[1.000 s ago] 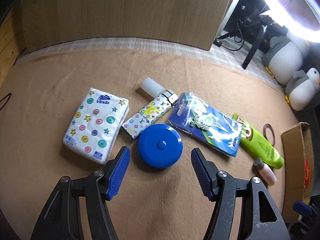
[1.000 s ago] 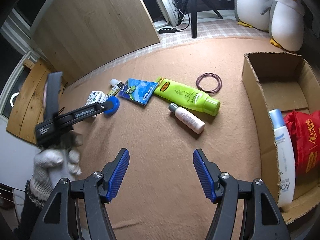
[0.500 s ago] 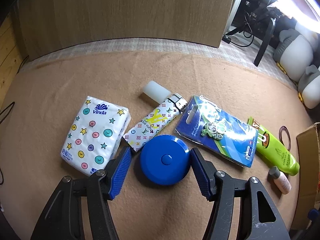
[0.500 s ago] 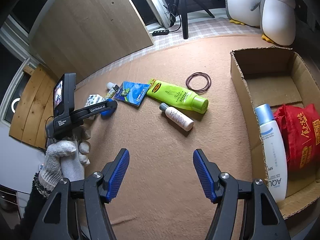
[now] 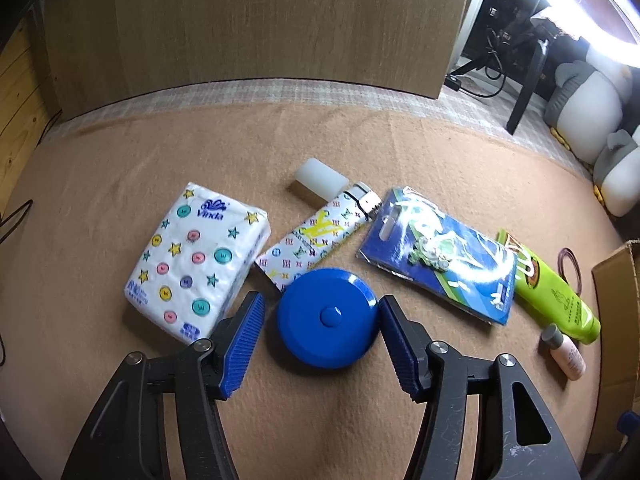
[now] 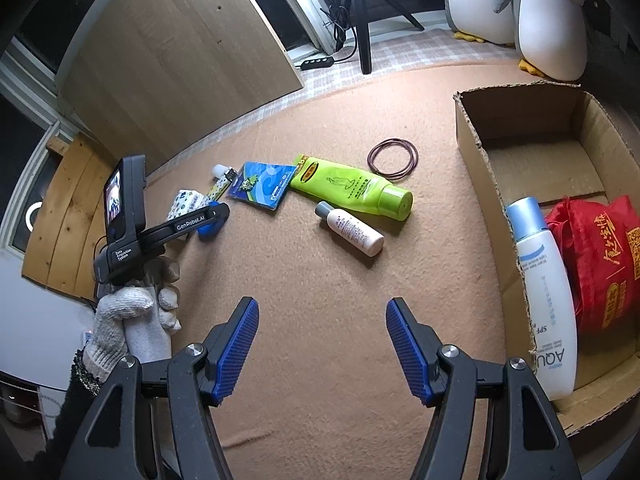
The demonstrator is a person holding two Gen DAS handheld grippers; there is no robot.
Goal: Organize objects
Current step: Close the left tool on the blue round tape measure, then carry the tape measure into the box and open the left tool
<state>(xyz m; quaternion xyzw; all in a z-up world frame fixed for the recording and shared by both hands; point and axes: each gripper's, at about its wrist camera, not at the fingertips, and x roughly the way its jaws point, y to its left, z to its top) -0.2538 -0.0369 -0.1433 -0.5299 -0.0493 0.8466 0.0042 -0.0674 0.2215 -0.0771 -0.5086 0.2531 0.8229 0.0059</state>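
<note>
A round blue tape measure (image 5: 328, 318) lies on the tan carpet between the open fingers of my left gripper (image 5: 322, 340); the right pad touches or nearly touches its rim, the left pad stands a little off. Beside it lie a white tissue pack (image 5: 196, 258), a patterned lighter (image 5: 316, 238), a blue card pack (image 5: 436, 266), a green tube (image 5: 548, 292) and a small pink bottle (image 5: 564, 356). My right gripper (image 6: 322, 346) is open and empty above bare carpet. The left gripper shows in the right wrist view (image 6: 214, 220) at the tape measure.
A cardboard box (image 6: 480, 148) at the right holds a white lotion bottle (image 6: 544, 292) and a red bag (image 6: 600, 256). A hair-band ring (image 6: 393, 159) lies near the box. Wooden board (image 5: 256, 20), tripod (image 6: 362, 32) and plush penguins (image 6: 548, 20) stand behind.
My left gripper moved forward and lower so the blue tape measure now sits between its fingers, and the fingers narrowed around it. The right gripper shifted slightly, still open.
</note>
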